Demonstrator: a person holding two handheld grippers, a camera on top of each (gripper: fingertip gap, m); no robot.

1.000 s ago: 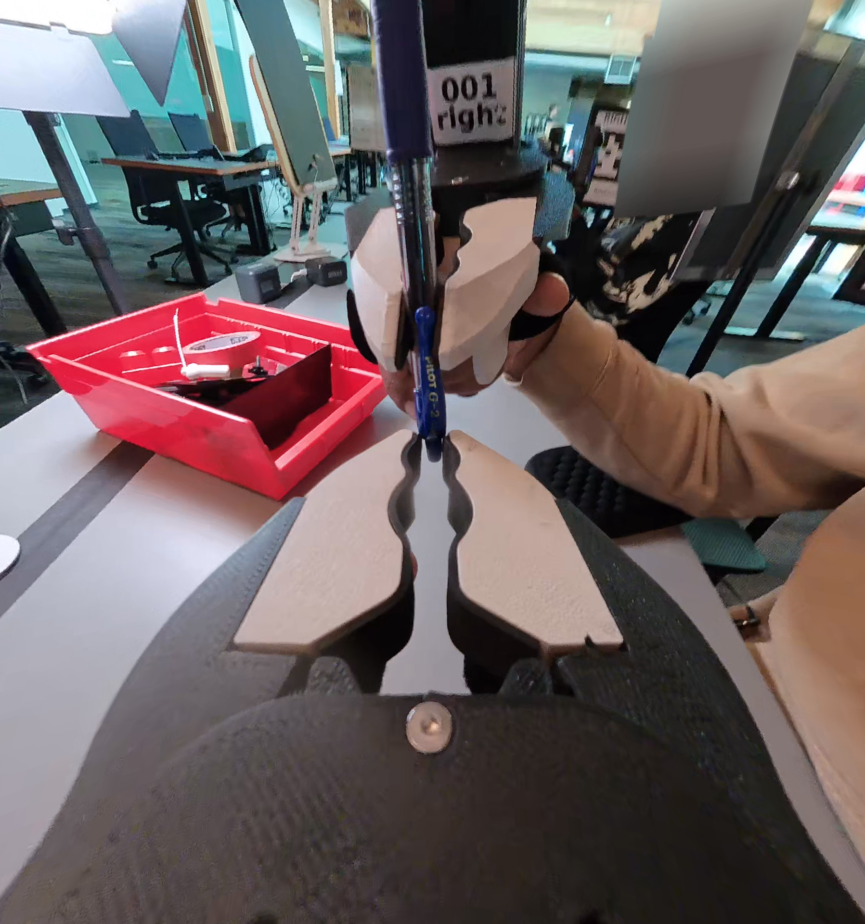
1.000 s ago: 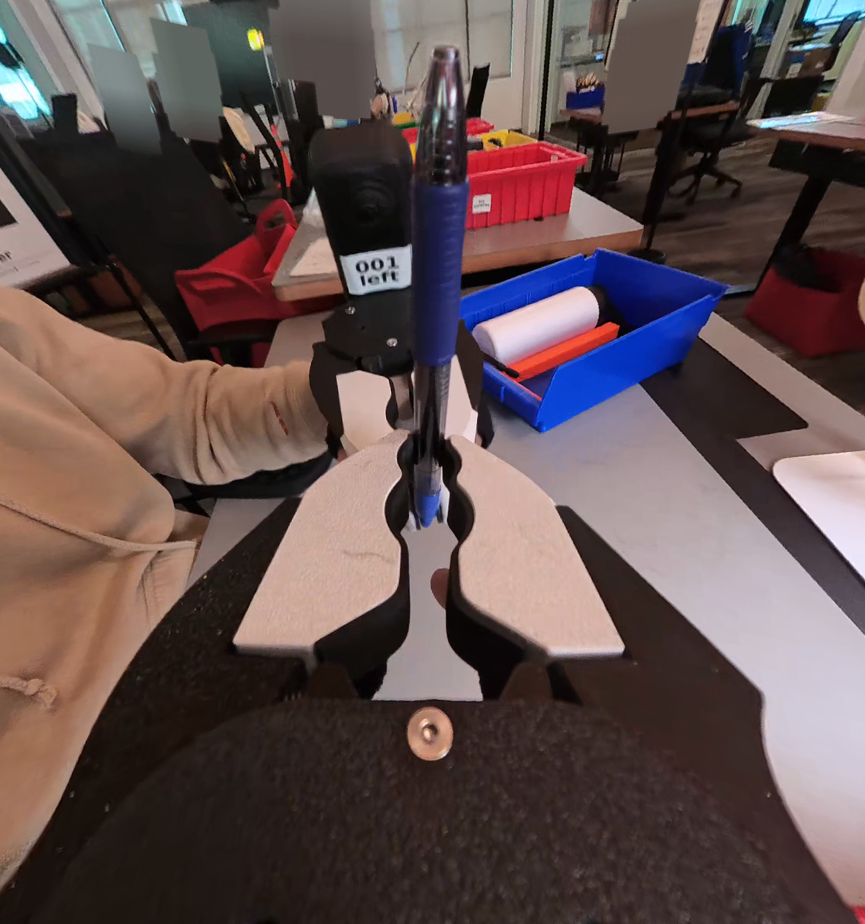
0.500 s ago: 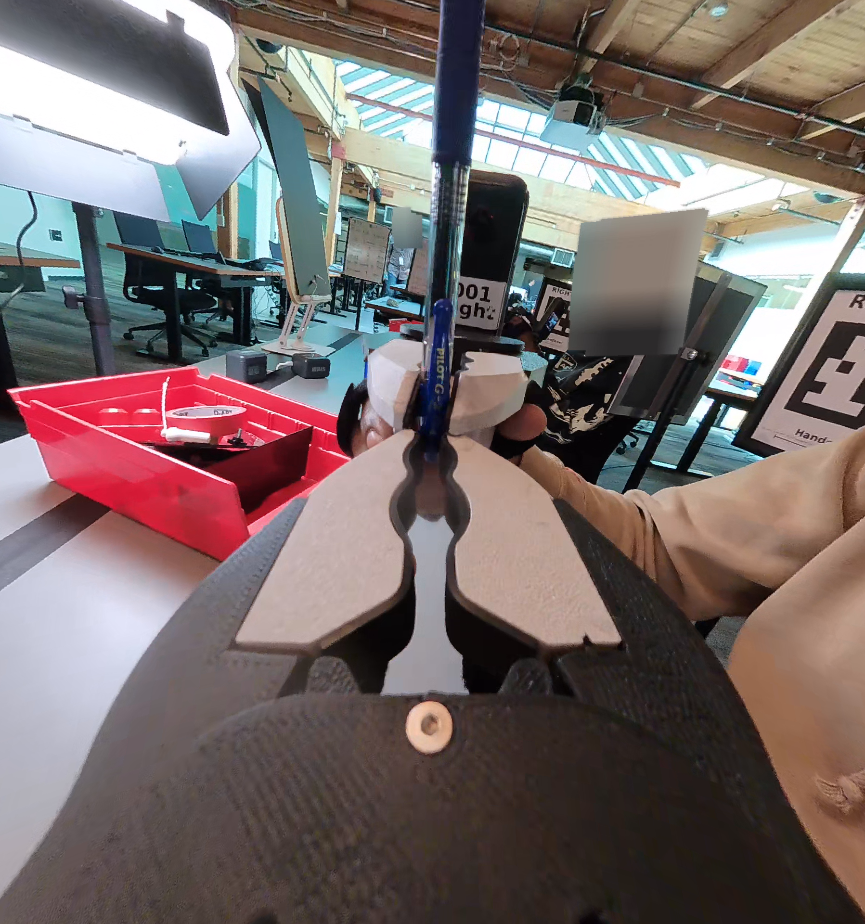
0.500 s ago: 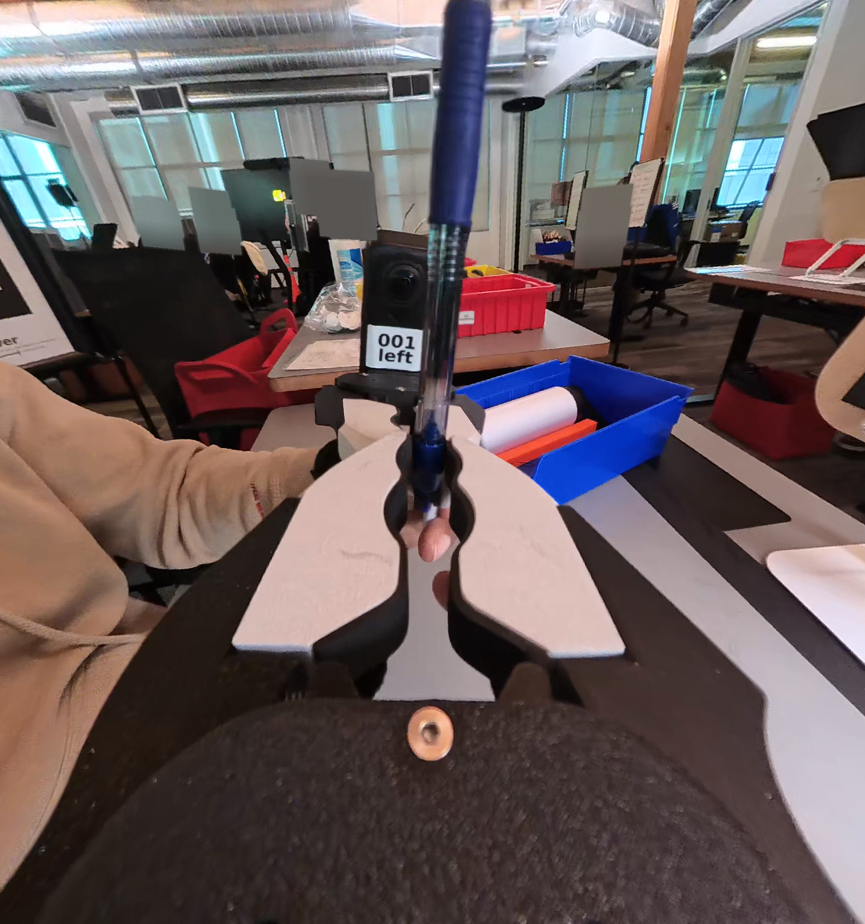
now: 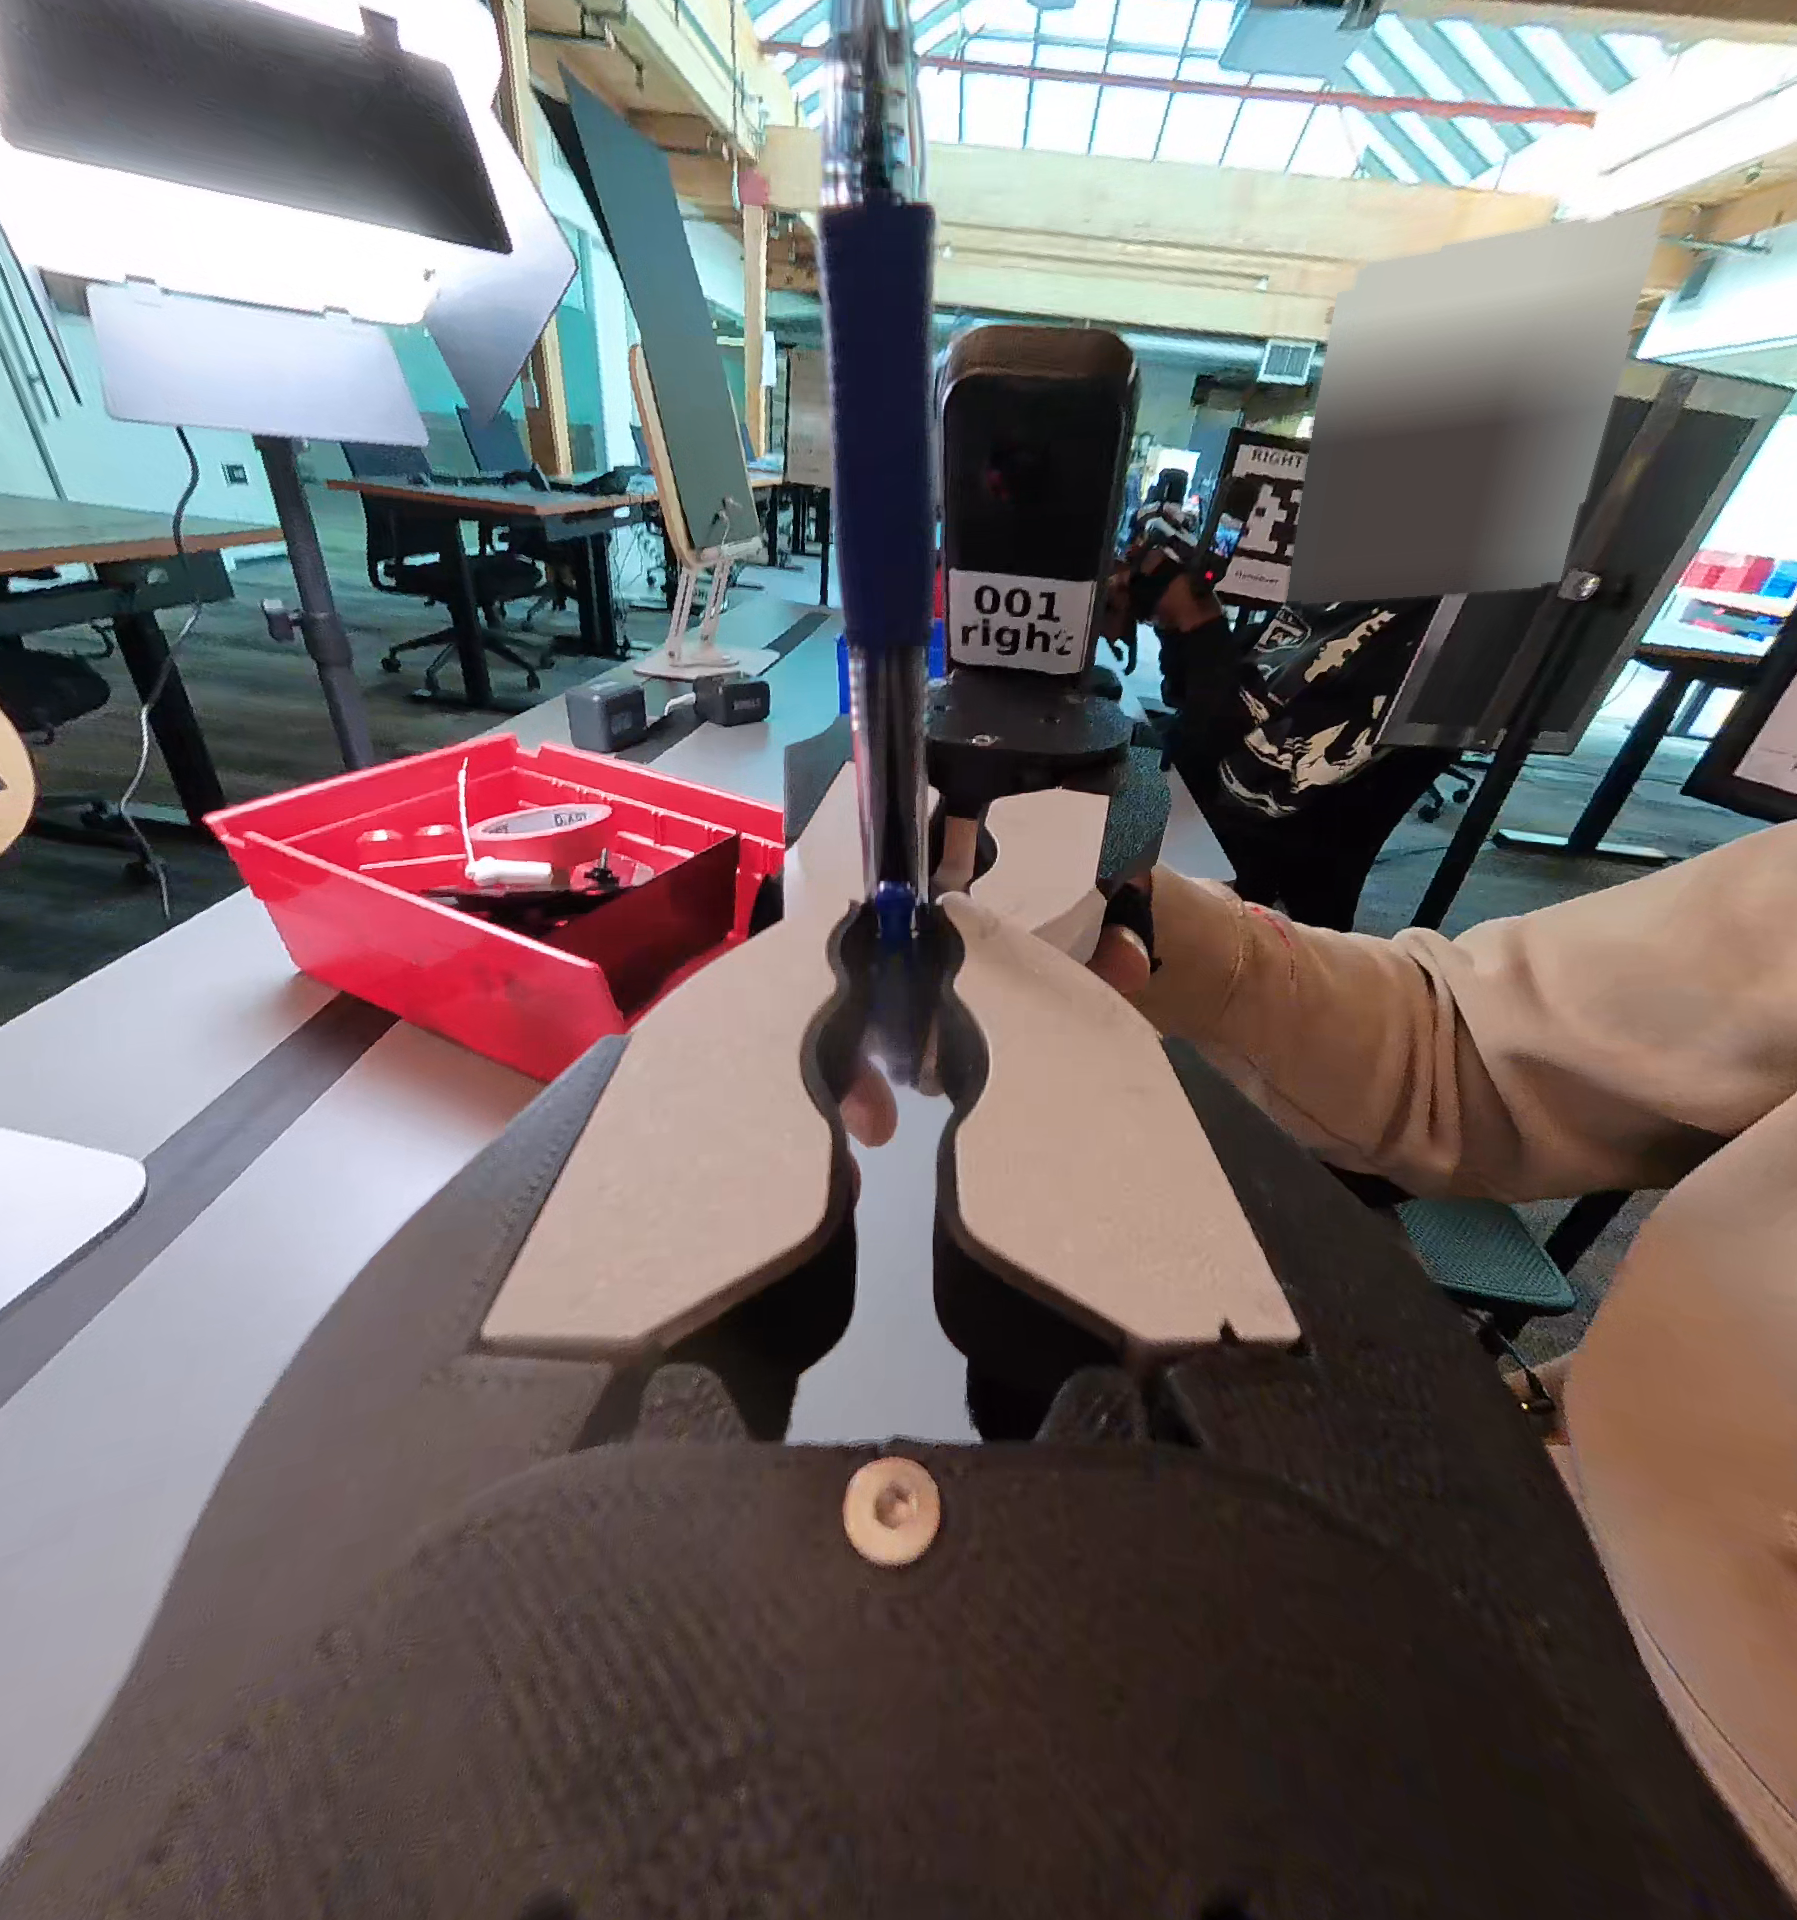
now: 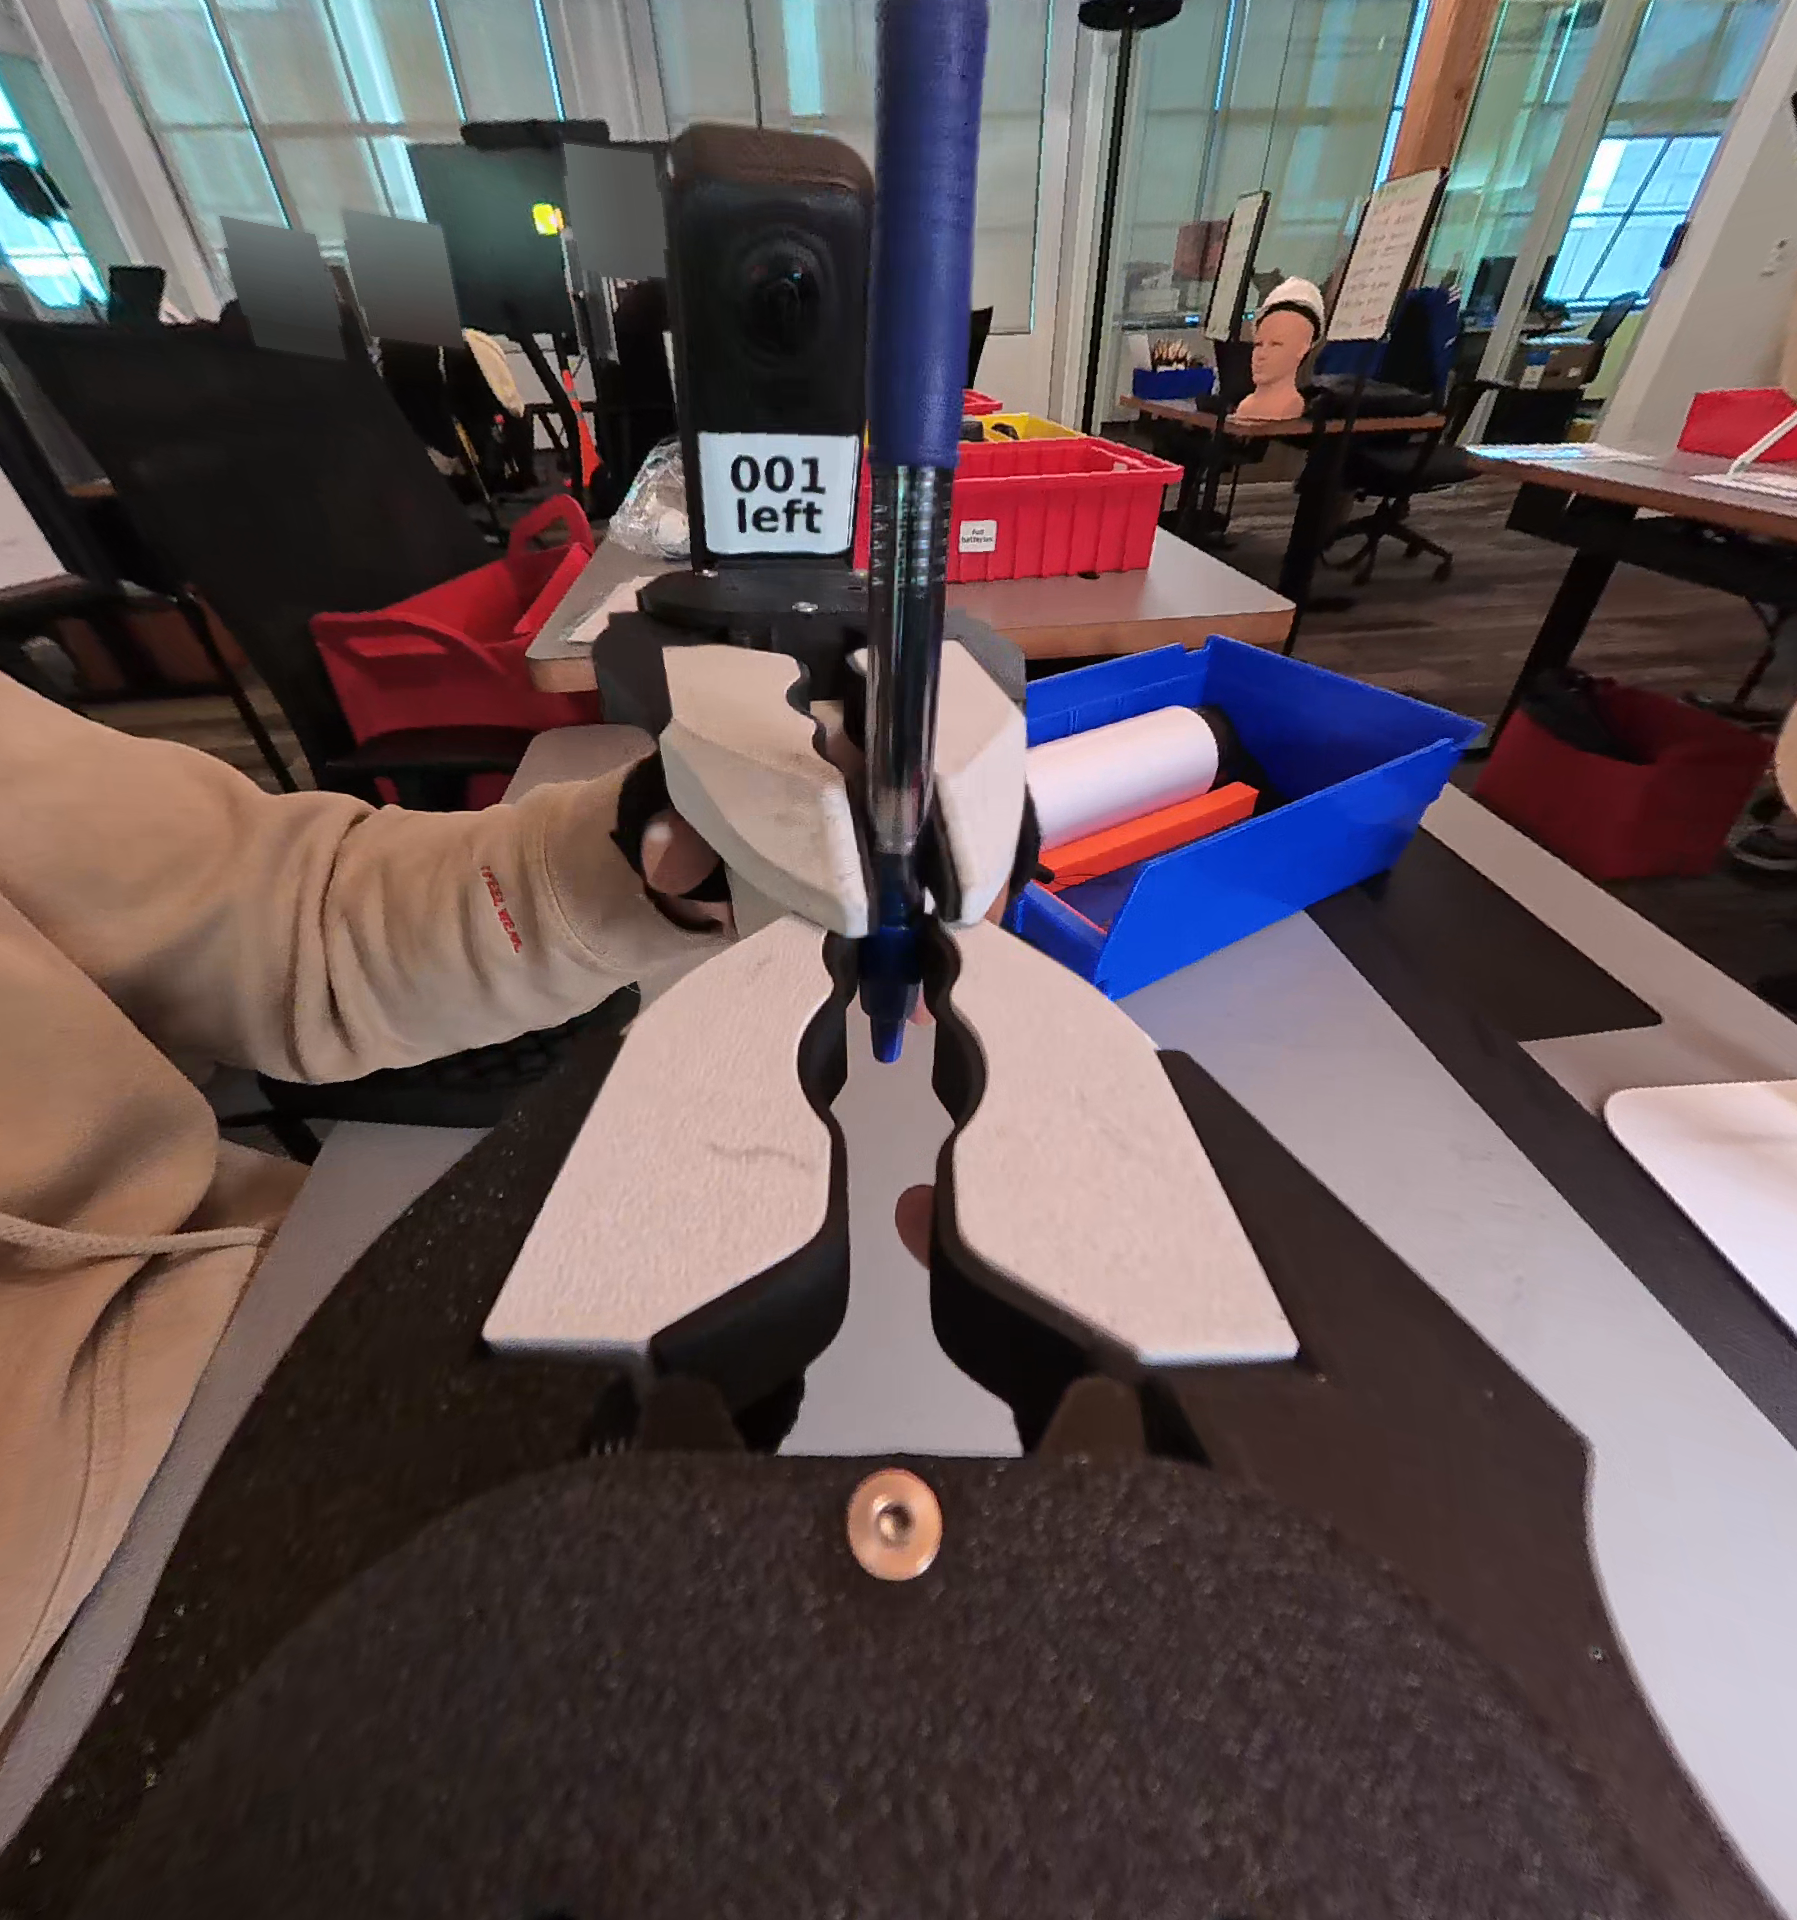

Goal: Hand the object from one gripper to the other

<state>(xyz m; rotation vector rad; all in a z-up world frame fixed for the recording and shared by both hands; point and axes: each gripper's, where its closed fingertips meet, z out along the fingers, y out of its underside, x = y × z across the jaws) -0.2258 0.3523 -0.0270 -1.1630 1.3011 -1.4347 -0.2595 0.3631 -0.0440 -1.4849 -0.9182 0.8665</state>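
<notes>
The pen [image 5: 878, 436] stands upright above the grey table [image 5: 146, 1299], blue rubber grip high, clear barrel below, and both tools are on it at once. In the left wrist view the left gripper [image 5: 894, 940] has its white fingers [image 5: 707, 1132] pinched in on the pen's lower barrel, the blue clip end sitting right in the scalloped notch between the tips. Across from it the right gripper [image 5: 961, 862] peeks out just behind the pen, a hand wrapped around its handle. Switch to the right wrist view: the right gripper [image 6: 892, 987] has its own fingers [image 6: 1081, 1143] drawn close around the pen's [image 6: 915, 312] blue bottom tip, though whether they truly press it or only flank it is hard to tell. Just above, the left gripper [image 6: 894, 904] clamps the clear barrel, one grip stacked over the other, tips nearly touching. Off to one side sits a red bin [image 5: 426, 935] with a tape roll [image 5: 546, 823] in it; on the other, a blue bin [image 6: 1320, 831] holding a white roll [image 6: 1122, 769] and an orange bar [image 6: 1143, 836].
</notes>
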